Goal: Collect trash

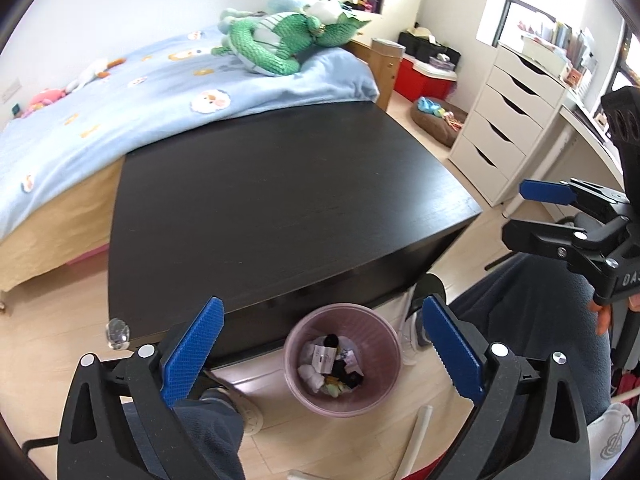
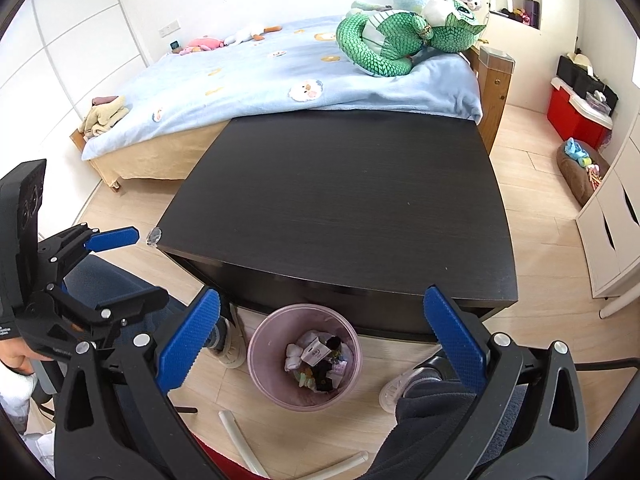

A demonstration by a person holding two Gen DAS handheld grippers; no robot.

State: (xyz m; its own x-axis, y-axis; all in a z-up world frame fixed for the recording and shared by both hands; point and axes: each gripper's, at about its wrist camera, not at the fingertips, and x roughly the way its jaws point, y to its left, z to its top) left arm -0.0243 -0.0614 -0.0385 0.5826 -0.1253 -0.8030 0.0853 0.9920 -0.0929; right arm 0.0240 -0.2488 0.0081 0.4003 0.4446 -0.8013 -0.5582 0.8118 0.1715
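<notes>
a bed (image 2: 280, 76) with a pale blue cover fills the back of the room, a green scaly plush toy (image 2: 396, 40) lying near its head end. pushed against the bed's side stands a dark wooden table (image 2: 344, 204), its top bare in both views. a white drawer unit (image 1: 508, 120) lines the wall on the right, with a red storage box (image 1: 420, 80) and a brown pet cushion (image 1: 438, 120) on the pale wood floor beyond the table.

at the table's near edge, on the floor, sits a pink waste bin (image 1: 316, 394) (partly tucked under the overhang). the trash (image 1: 332, 368) lies inside it: crumpled white paper, a small printed carton, some dark scraps and a pale green bit, all piled at the bottom.

the left gripper (image 1: 320, 354) hangs over the bin with its blue pads spread wide and nothing between them. the right gripper (image 2: 320, 344) is likewise spread wide over the bin, empty. the person's dark trouser legs and pale shoes (image 2: 394, 394) flank the bin.
</notes>
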